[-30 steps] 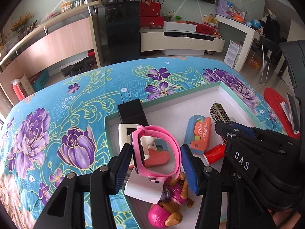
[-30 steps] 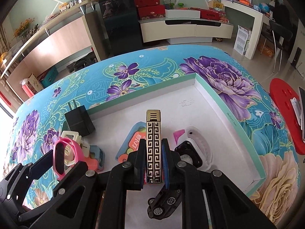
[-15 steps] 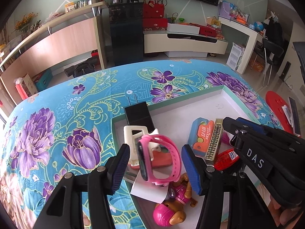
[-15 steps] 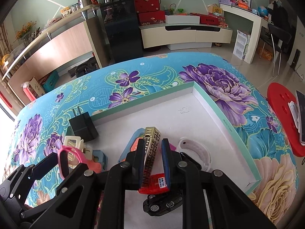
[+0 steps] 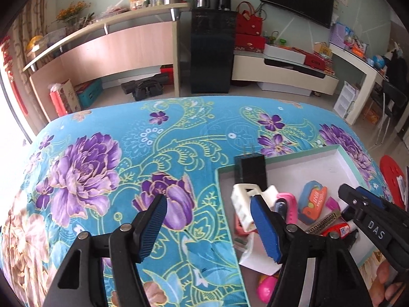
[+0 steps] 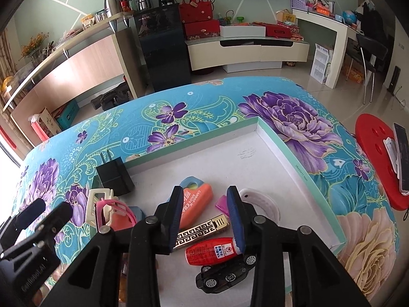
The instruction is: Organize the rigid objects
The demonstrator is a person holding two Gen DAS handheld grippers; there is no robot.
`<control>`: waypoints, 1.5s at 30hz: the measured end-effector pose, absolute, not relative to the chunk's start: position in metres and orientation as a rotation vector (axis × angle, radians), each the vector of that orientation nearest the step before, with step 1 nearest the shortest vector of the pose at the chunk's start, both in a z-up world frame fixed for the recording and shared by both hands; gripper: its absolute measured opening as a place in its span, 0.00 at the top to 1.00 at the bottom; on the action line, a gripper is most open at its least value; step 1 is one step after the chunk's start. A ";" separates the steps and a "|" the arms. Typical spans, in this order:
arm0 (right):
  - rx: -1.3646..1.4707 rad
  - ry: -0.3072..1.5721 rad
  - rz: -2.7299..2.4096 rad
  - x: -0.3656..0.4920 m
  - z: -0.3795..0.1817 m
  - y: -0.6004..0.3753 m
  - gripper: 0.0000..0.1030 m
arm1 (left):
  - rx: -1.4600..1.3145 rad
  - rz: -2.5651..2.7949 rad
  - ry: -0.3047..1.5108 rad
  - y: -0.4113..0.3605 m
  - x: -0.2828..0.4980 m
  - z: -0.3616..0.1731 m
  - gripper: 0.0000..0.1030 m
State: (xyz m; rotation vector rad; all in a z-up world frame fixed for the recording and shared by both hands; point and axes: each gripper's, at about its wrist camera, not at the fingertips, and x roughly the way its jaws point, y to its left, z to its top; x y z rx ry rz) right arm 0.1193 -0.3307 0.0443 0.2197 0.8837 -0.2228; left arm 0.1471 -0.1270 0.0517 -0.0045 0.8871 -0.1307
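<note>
A shallow white box with a green rim [image 6: 294,153] lies on the floral table and holds the objects. The gold patterned bar [image 6: 202,231] lies flat in it beside a red bottle [image 6: 212,250], a black toy car [image 6: 225,275] and an orange carrot knife [image 6: 195,202]. My right gripper [image 6: 205,217] is open and empty just above the bar. The pink watch [image 5: 286,204] rests on a cream clip [image 5: 242,202] at the box's left end. My left gripper [image 5: 208,227] is open and empty, over the cloth and the box's left rim.
A black charger [image 6: 115,176] stands at the box's far left corner. A white strap [image 6: 263,202] lies right of the bar. A pink toy [image 5: 265,289] and white paper [image 5: 258,255] lie at the near left. A red stool [image 6: 381,158] stands to the right.
My right gripper opened and let the gold bar drop flat into the box. My left gripper opened, released the pink watch and drew back to the left.
</note>
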 end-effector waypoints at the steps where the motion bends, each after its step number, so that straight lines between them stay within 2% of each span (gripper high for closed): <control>1: 0.218 0.888 -0.215 0.121 0.043 -0.328 0.65 | -0.019 -0.100 0.902 -0.118 0.150 0.048 0.27; 5: 0.189 0.920 -0.179 0.129 0.035 -0.313 0.65 | -0.058 0.007 0.953 -0.090 0.159 0.035 0.26; 7: 0.172 0.925 -0.160 0.131 0.033 -0.304 0.64 | -0.066 0.050 0.967 -0.080 0.162 0.029 0.11; 9: 0.167 0.925 -0.144 0.132 0.033 -0.299 0.51 | -0.072 0.082 0.970 -0.071 0.163 0.026 0.06; 11: 0.164 0.923 -0.140 0.132 0.033 -0.294 0.45 | -0.085 0.104 0.971 -0.065 0.163 0.025 0.05; 13: 0.158 0.920 -0.136 0.133 0.034 -0.291 0.42 | -0.101 0.116 0.974 -0.059 0.164 0.024 0.00; 15: 0.154 0.921 -0.134 0.133 0.034 -0.289 0.32 | -0.112 0.126 0.973 -0.055 0.163 0.024 0.00; 17: 0.153 0.917 -0.134 0.132 0.034 -0.287 0.28 | -0.125 0.136 0.974 -0.051 0.162 0.024 0.00; 21: 0.161 0.905 -0.137 0.128 0.036 -0.284 0.12 | -0.142 0.150 0.983 -0.043 0.154 0.020 0.00; 23: 0.155 0.903 -0.139 0.125 0.036 -0.281 0.09 | -0.142 0.156 0.992 -0.040 0.148 0.017 0.00; 29: 0.136 0.906 -0.158 0.105 0.033 -0.274 0.01 | -0.139 0.165 0.995 -0.032 0.127 0.013 0.00; 45: 0.062 0.878 -0.123 0.038 0.046 -0.248 0.01 | -0.122 0.114 0.907 -0.018 0.040 0.025 0.00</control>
